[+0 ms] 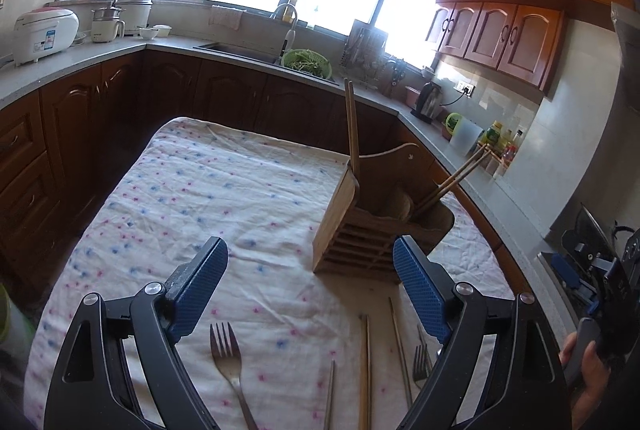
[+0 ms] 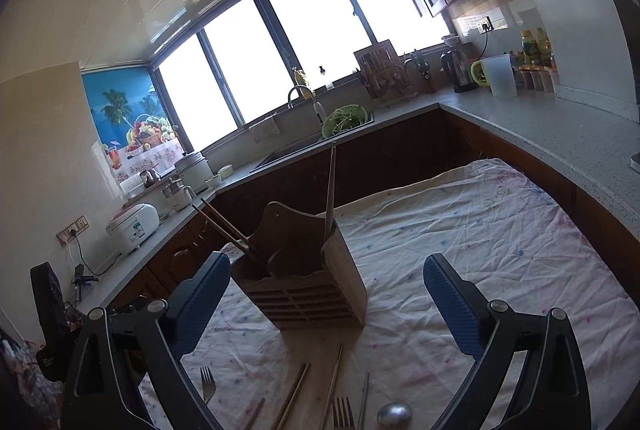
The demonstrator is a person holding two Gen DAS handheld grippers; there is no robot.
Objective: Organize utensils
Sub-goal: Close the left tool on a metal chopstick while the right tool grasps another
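A wooden utensil holder [image 1: 352, 226] [image 2: 308, 290] stands on the cloth-covered table [image 1: 200, 197] and holds several wooden chopsticks [image 1: 353, 125] [image 2: 330, 185], some leaning left, some right. Loose on the cloth in front of it lie a metal fork [image 1: 228, 362], wooden chopsticks [image 1: 365, 370] [image 2: 294, 398], a second fork [image 1: 420, 362] [image 2: 343, 414] and a metal spoon [image 2: 394, 414]. My left gripper [image 1: 310, 278] is open and empty, above the loose utensils, in front of the holder. My right gripper [image 2: 326, 294] is open and empty, its fingers either side of the holder in view.
Kitchen counters [image 1: 100, 53] wrap around the table, with a rice cooker [image 1: 44, 33], a sink with a green colander [image 1: 306, 63], a kettle [image 1: 428, 101] and bottles [image 1: 496, 137]. The other gripper and a hand show at the right edge [image 1: 592, 310].
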